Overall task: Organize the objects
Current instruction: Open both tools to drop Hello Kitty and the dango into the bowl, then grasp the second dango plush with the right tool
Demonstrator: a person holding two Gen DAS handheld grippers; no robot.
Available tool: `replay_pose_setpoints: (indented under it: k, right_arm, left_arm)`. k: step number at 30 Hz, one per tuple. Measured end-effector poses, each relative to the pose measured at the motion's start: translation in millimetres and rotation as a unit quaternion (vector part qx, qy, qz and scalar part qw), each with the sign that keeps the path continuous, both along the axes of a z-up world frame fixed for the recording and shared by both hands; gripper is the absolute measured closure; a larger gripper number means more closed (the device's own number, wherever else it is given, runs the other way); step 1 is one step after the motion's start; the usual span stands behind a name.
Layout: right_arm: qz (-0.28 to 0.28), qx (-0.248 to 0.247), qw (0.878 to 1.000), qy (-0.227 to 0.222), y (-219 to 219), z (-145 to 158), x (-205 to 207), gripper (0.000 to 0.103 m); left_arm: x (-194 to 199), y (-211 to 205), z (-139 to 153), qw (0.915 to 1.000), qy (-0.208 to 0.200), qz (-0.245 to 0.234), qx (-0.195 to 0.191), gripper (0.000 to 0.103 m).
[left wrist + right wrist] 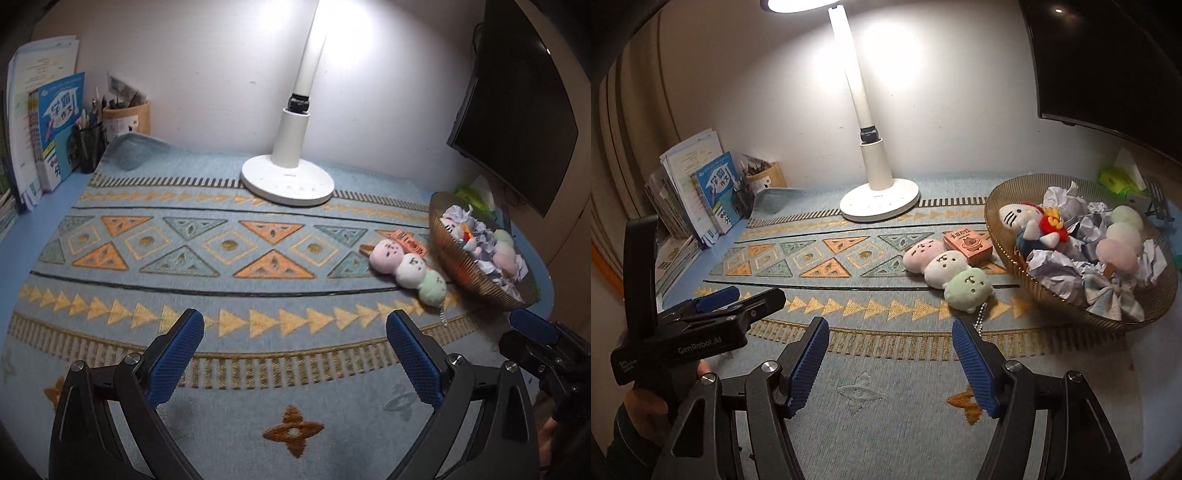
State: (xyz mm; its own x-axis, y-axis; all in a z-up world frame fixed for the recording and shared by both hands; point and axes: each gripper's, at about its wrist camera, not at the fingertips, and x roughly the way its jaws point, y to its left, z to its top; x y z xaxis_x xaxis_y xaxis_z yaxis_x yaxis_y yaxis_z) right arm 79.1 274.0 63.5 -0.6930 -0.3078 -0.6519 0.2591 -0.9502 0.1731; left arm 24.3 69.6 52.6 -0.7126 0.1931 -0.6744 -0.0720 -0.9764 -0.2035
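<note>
While both tools [295, 328] [890, 334] gape empty, dango plush [947, 271] lies beside basket [997, 236].

We read "GenRobot.AI" in white on the black body of the left gripper [716, 301]. The blue book [61, 122] carries large white Chinese characters. Print on the small orange box [967, 243] and the papers [40, 70] is illegible.

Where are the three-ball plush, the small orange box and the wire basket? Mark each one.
three-ball plush [944, 264]: right wrist view, on the white middle ball.
small orange box [967, 243]: right wrist view, on its printed top face.
wire basket [1004, 240]: right wrist view, on the near left wall.
</note>
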Motion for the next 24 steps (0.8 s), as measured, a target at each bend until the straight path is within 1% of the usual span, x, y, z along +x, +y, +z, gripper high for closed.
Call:
replay_pose_setpoints:
  k: [2,3,5,6,8,10,11,13,15,16,17,19,20,21,23,24]
  right_arm:
    - [0.001,-0.006,1.0,-0.027,-0.8,-15.8,-11.4,0.035]
    - [-0.003,-0.012,0.999,-0.042,0.3,-24.0,-16.8,0.035]
    - [-0.017,-0.015,0.998,-0.052,2.7,-36.2,-23.3,0.035]
    - [-0.027,-0.011,0.998,-0.054,4.4,-41.8,-25.5,0.035]
    - [-0.041,-0.005,0.996,-0.076,7.1,-49.8,-32.0,0.035]
    - [-0.047,-0.018,0.996,-0.068,11.8,-46.7,-32.9,0.035]
    - [-0.057,-0.014,0.996,-0.062,13.6,-44.0,-33.6,0.035]
    - [-0.075,0.006,0.995,-0.064,15.2,-39.4,-40.9,0.03]
    - [-0.079,0.006,0.995,-0.056,18.0,-34.3,-49.9,0.029]
    - [-0.087,0.007,0.994,-0.06,19.6,-33.8,-55.9,0.027]
    - [-0.094,0.005,0.993,-0.073,21.0,-35.4,-62.6,0.027]
    - [-0.105,-0.021,0.989,-0.101,24.6,-41.8,-73.0,0.026]
    - [-0.118,-0.032,0.986,-0.11,26.4,-45.1,-75.6,0.026]
    - [-0.131,-0.038,0.985,-0.109,27.1,-46.9,-77.7,0.026]
    - [-0.164,-0.015,0.981,-0.101,26.7,-47.6,-83.4,0.026]
    - [-0.172,-0.004,0.98,-0.104,26.4,-48.6,-88.9,0.024]
  left_arm:
    - [1.7,-2.1,-9.6,0.9999,0.0,0.01,-0.009,0.004]
    - [4.4,-2.9,-12.8,0.9994,0.006,0.026,-0.022,0.004]
    - [7.5,-1.8,-19.5,0.9979,0.018,0.041,-0.047,0.004]
    - [6.6,-2.3,-25.8,0.9978,0.013,0.041,-0.05,0.004]
    - [0.2,-4.2,-36.9,0.9975,-0.025,0.043,-0.05,0.004]
    - [2.3,-7.4,-35.1,0.9984,-0.011,0.036,-0.041,0.004]
    - [3.5,-8.8,-34.5,0.9984,-0.007,0.039,-0.039,0.004]
    - [2.5,-11.0,-35.7,0.9987,-0.014,0.037,-0.031,0.004]
    - [-0.8,-13.2,-37.4,0.9989,-0.021,0.037,-0.02,0.004]
    - [-1.7,-14.2,-38.1,0.9989,-0.025,0.038,-0.015,0.004]
    - [-2.2,-15.3,-38.8,0.9989,-0.027,0.036,-0.009,0.004]
    - [-1.9,-16.4,-39.5,0.999,-0.028,0.034,-0.001,0.004]
    - [-1.6,-16.7,-39.4,0.9991,-0.027,0.034,0.001,0.004]
    - [-1.2,-16.6,-39.2,0.9991,-0.026,0.033,0.002,0.004]
    - [-1.1,-14.9,-39.2,0.9992,-0.026,0.029,0.001,0.004]
    - [-1.2,-13.7,-39.2,0.9993,-0.027,0.027,0.0,0.004]
